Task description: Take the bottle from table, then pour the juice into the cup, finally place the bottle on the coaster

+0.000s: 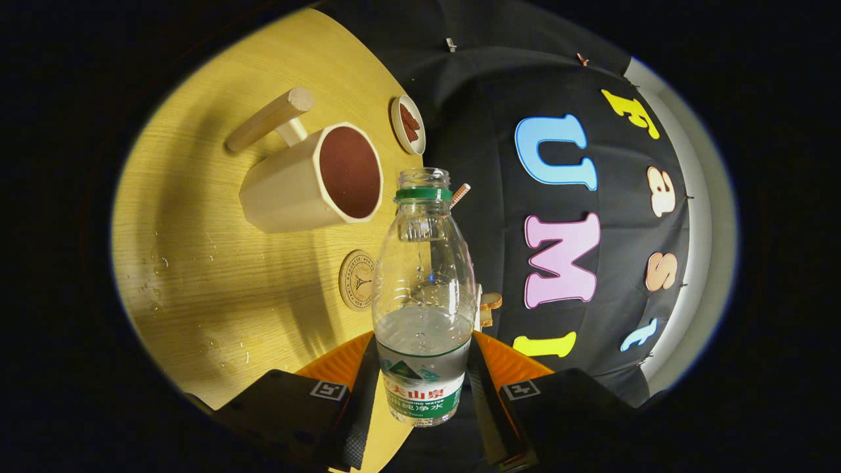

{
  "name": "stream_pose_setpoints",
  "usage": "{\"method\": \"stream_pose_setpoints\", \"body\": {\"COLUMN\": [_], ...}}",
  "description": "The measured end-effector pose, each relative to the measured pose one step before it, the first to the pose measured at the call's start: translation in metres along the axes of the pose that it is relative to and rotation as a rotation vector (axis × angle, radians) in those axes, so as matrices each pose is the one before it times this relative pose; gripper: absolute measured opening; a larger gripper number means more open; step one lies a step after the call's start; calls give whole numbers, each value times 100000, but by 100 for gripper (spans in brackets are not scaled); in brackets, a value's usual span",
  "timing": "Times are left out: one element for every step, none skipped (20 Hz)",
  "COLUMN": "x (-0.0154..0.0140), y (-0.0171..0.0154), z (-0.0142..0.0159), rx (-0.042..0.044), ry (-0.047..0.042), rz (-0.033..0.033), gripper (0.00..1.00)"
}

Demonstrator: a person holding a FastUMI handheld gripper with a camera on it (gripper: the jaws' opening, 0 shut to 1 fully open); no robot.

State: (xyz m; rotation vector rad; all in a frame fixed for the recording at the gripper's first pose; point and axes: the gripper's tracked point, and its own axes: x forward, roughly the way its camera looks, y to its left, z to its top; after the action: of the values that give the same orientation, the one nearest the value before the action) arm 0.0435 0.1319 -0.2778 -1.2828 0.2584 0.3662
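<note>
Gripping the uncapped clear plastic bottle (pixel 424 295), the gripper (pixel 424 384) clamps both fingers, seemingly on its label; beige octagonal cup (pixel 315 180) and round cork coaster (pixel 355 280) beyond.

Warm light fell brightly on the worktop (pixel 197 276); the cup (pixel 312 177) cast a soft shadow toward the coaster (pixel 357 279); glints marked the bottle (pixel 424 295); fisheye bending curved the edges; focus stayed sharp.
</note>
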Motion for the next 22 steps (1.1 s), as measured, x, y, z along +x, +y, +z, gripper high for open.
{"method": "stream_pose_setpoints", "body": {"x": [175,-33,-38,80,84,-63,12,116,-41,-41,-41,145,19,-34,-127,146,88,38,145,15,-13,-74], "y": [53,29,57,-48,-58,-88,-68,-205,-147,4,-31,32,-110,-108,-200,-216,-124,-106,-73,-156,46,-23], "z": [8,-49,-30,-18,-40,24,100,120,135,119,71,-107,-133,-56,-78,-142,-86,-42,-129,13,-62,52], "rx": [-1418,-1749,-1052,-979,-828,-849,-1067,-1202,-1205,-1024,-786,-846,-1006,-1040,-958,-633,-513,-767,-997,-1144,-997,-947], "ry": [197,102,-39,-40,-144,-247,-349,-309,-320,-510,-363,-202,374,397,450,132,47,74,76,126,-5,-184], "rz": [210,-36,82,71,18,55,-159,-281,-365,-375,72,-1,-262,-576,-810,-422,-400,-361,-370,-391,166,-27], "gripper": [70,70,70,70,70,70,70,70,70,70,70,70,70,70,70,70,70,70,70,70,70,70]}}
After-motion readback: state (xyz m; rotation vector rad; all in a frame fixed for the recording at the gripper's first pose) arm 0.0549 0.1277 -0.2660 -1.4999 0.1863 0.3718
